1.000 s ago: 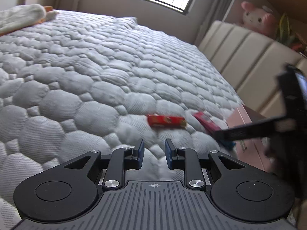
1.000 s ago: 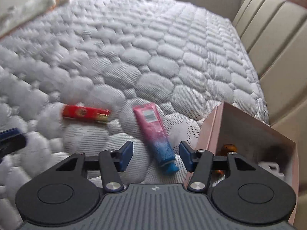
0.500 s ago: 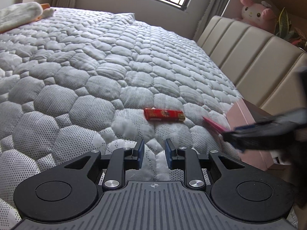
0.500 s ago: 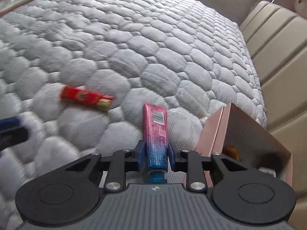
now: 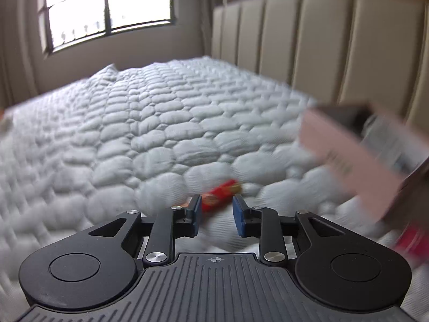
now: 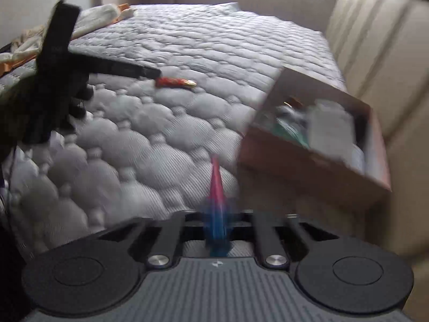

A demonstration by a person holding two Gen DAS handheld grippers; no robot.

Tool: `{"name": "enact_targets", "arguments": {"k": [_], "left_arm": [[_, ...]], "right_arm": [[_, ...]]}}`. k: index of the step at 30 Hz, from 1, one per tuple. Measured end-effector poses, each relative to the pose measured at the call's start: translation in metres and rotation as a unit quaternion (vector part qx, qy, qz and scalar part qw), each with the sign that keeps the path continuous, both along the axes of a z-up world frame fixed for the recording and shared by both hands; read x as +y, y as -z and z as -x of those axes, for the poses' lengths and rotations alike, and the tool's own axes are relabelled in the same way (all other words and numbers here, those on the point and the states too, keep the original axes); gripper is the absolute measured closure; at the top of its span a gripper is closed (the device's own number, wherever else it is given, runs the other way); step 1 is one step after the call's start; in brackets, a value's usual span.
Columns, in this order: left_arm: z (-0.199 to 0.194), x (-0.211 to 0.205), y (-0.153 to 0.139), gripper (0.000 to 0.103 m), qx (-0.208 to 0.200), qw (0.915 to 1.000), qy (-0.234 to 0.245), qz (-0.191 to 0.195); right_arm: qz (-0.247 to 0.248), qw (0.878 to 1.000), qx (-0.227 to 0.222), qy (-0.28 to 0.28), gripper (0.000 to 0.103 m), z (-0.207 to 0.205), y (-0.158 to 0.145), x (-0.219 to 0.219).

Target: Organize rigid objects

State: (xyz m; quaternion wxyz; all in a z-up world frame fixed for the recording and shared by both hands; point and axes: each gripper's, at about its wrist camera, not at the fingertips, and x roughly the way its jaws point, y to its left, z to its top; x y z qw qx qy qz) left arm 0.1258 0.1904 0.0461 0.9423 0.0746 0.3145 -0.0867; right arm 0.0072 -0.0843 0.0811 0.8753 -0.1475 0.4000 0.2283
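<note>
My right gripper (image 6: 217, 214) is shut on a pink and blue tube (image 6: 216, 185), held edge-on above the quilted mattress, just left of a pink cardboard box (image 6: 303, 171) with several items inside. A red bar with a gold end (image 5: 219, 191) lies on the mattress straight ahead of my left gripper (image 5: 216, 212), whose jaws are opening with nothing pressed between the blue pads; the bar's near end shows in the gap. In the right wrist view the red bar (image 6: 175, 82) lies off the left gripper's tip (image 6: 150, 73). The box (image 5: 356, 158) is at right in the left wrist view.
A padded beige headboard (image 5: 321, 43) runs along the far side of the bed, behind the box. Crumpled pale cloth (image 6: 91, 21) lies at the mattress's far left corner. A window (image 5: 107, 8) is in the far wall.
The right gripper closed on the pink and blue tube and lifted it off the mattress, swinging towards the box. The left gripper rolled, moved up to the red bar, and its jaws widened.
</note>
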Motion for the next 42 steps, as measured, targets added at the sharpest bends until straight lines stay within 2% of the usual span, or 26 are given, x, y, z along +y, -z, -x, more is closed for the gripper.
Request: {"name": "enact_targets", "arguments": {"k": [3,5,9,13,14,16,18,21,23,27,31,34,37,40,42], "left_arm": [[-0.026,0.003,0.01,0.074,0.037,0.9985,0.02,-0.034],[-0.039,0.004,0.015,0.074,0.056,0.9968,0.036,-0.043],[-0.054,-0.003,0.018,0.069,0.07,0.994,0.055,-0.063],[-0.066,-0.019,0.022,0.067,0.088,0.99,0.072,-0.084],[-0.068,-0.023,0.023,0.068,0.093,0.9889,0.073,-0.09],[-0.07,-0.03,0.026,0.071,0.097,0.9874,0.071,-0.103],[-0.068,-0.031,0.027,0.077,0.1,0.988,0.063,-0.099],[-0.058,-0.028,0.023,0.085,0.109,0.9908,0.04,-0.069],[-0.041,-0.03,0.017,0.09,0.101,0.9919,0.046,-0.062],[0.01,-0.041,0.004,0.09,0.089,0.994,0.053,-0.038],[0.068,-0.057,-0.002,0.091,0.1,0.9926,0.066,0.015],[0.099,-0.073,0.002,0.091,0.105,0.992,0.068,0.016],[0.103,-0.076,0.002,0.09,0.091,0.9939,0.056,0.027],[0.084,-0.073,0.002,0.086,0.071,0.9969,0.035,0.001],[0.066,-0.065,0.004,0.086,0.069,0.9976,0.007,0.003]], "right_arm": [[-0.001,0.999,-0.038,0.011,0.099,0.017,0.011,-0.025],[-0.02,0.999,-0.041,0.019,0.096,0.021,0.018,-0.039],[-0.064,0.997,-0.024,0.036,0.073,0.016,0.033,-0.06],[-0.1,0.994,-0.021,0.044,0.066,0.013,0.043,-0.071],[-0.109,0.993,-0.018,0.045,0.065,0.012,0.045,-0.072],[-0.121,0.991,-0.015,0.049,0.053,0.011,0.047,-0.076],[-0.128,0.99,-0.016,0.058,0.045,0.011,0.051,-0.078],[-0.144,0.987,-0.01,0.068,0.045,0.013,0.053,-0.083],[-0.152,0.986,-0.002,0.068,0.045,0.015,0.053,-0.086],[-0.137,0.989,-0.013,0.056,0.045,0.028,0.05,-0.079],[-0.135,0.99,-0.018,0.043,0.045,0.037,0.046,-0.071],[-0.127,0.991,-0.024,0.041,0.045,0.037,0.043,-0.062],[-0.103,0.992,-0.044,0.05,0.045,0.039,0.042,-0.053],[-0.077,0.993,-0.07,0.057,0.044,0.045,0.044,-0.05],[-0.065,0.992,-0.083,0.064,0.041,0.048,0.048,-0.051]]}}
